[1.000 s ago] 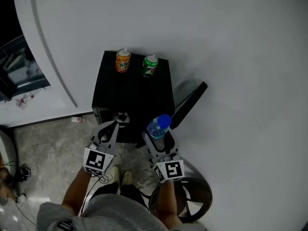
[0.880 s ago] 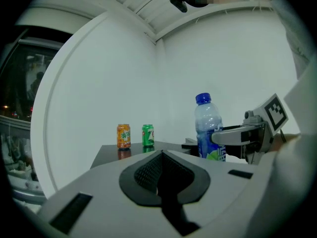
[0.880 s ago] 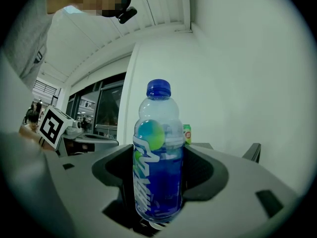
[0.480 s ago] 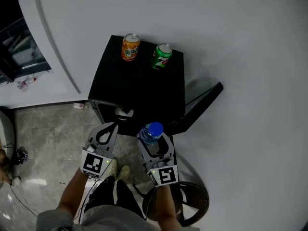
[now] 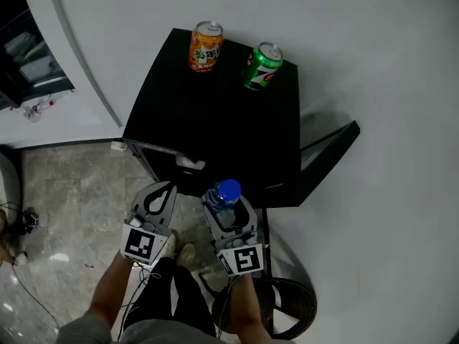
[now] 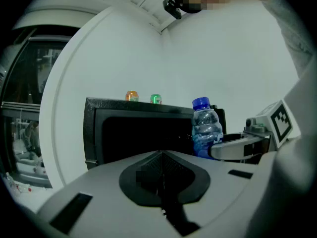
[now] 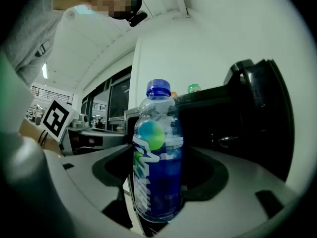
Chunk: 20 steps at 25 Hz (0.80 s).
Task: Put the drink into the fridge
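Note:
A clear drink bottle [image 5: 224, 194] with a blue cap and blue label stands upright in my right gripper [image 5: 228, 209], which is shut on its body [image 7: 157, 172]. It hangs just in front of the black mini fridge [image 5: 215, 113], whose door [image 5: 331, 155] stands open to the right. The dark fridge opening [image 6: 143, 133] faces both grippers. My left gripper [image 5: 159, 192] is shut and empty, left of the bottle, with its jaws pressed together [image 6: 162, 157]. An orange can [image 5: 204, 46] and a green can [image 5: 262, 66] stand on the fridge's top.
A white curved wall [image 5: 358, 63] rises behind and to the right of the fridge. Below lie a grey marble floor [image 5: 64, 206] and a dark round stool [image 5: 287, 303] by the person's legs. Glass shelving [image 5: 25, 63] is at the far left.
The fridge now looks larger and sits further right in the head view. The right gripper and the bottle it still holds have shifted slightly left, and the left gripper is still shut.

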Each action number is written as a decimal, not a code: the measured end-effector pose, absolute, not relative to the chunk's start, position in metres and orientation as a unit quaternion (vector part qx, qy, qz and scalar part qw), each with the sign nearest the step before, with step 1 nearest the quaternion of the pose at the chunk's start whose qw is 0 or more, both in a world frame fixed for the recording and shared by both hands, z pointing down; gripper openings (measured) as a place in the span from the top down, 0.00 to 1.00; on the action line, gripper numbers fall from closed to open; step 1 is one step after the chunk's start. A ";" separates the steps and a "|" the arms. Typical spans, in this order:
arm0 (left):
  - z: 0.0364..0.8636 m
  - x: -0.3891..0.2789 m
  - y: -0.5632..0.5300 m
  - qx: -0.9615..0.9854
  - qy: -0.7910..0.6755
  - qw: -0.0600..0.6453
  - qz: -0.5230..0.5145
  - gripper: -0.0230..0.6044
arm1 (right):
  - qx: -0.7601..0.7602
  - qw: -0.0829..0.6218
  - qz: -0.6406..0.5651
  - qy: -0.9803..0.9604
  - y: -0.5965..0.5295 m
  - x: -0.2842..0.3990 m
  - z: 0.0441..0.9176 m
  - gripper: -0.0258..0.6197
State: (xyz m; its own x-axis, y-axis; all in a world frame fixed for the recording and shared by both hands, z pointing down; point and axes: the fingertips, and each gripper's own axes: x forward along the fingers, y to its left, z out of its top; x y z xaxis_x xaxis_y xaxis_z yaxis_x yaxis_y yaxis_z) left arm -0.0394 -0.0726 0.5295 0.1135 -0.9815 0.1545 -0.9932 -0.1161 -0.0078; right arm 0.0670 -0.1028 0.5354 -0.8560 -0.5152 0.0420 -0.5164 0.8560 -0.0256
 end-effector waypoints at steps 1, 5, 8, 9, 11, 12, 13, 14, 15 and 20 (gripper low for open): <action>0.537 -0.042 -0.074 0.743 -0.665 0.049 0.061 0.96 | 0.269 0.017 0.018 -0.963 -0.106 0.066 0.542 0.46; 0.567 -0.051 -0.079 0.737 -0.670 0.056 0.064 0.96 | 0.274 0.017 0.011 -0.962 -0.119 0.057 0.568 0.46; 0.588 -0.058 -0.087 0.734 -0.673 0.056 0.068 0.96 | 0.276 0.018 0.008 -0.961 -0.129 0.050 0.585 0.46; 0.595 -0.059 -0.089 0.734 -0.673 0.055 0.070 0.96 | 0.276 0.019 0.006 -0.961 -0.131 0.049 0.591 0.46; 0.608 -0.060 -0.094 0.735 -0.672 0.053 0.072 0.96 | 0.279 0.021 0.005 -0.960 -0.135 0.047 0.603 0.46; 0.614 -0.060 -0.097 0.735 -0.672 0.053 0.073 0.96 | 0.280 0.022 0.005 -0.960 -0.138 0.046 0.608 0.46; 0.620 -0.061 -0.100 0.735 -0.672 0.052 0.074 0.96 | 0.282 0.022 0.005 -0.959 -0.140 0.045 0.615 0.46; 0.626 -0.061 -0.103 0.735 -0.672 0.050 0.075 0.96 | 0.283 0.023 0.004 -0.959 -0.143 0.044 0.621 0.46; 0.631 -0.061 -0.105 0.736 -0.671 0.048 0.076 0.96 | 0.284 0.023 0.003 -0.959 -0.146 0.042 0.627 0.46; 0.660 -0.065 -0.116 0.738 -0.669 0.052 0.078 0.96 | 0.285 0.022 0.000 -0.958 -0.159 0.030 0.652 0.46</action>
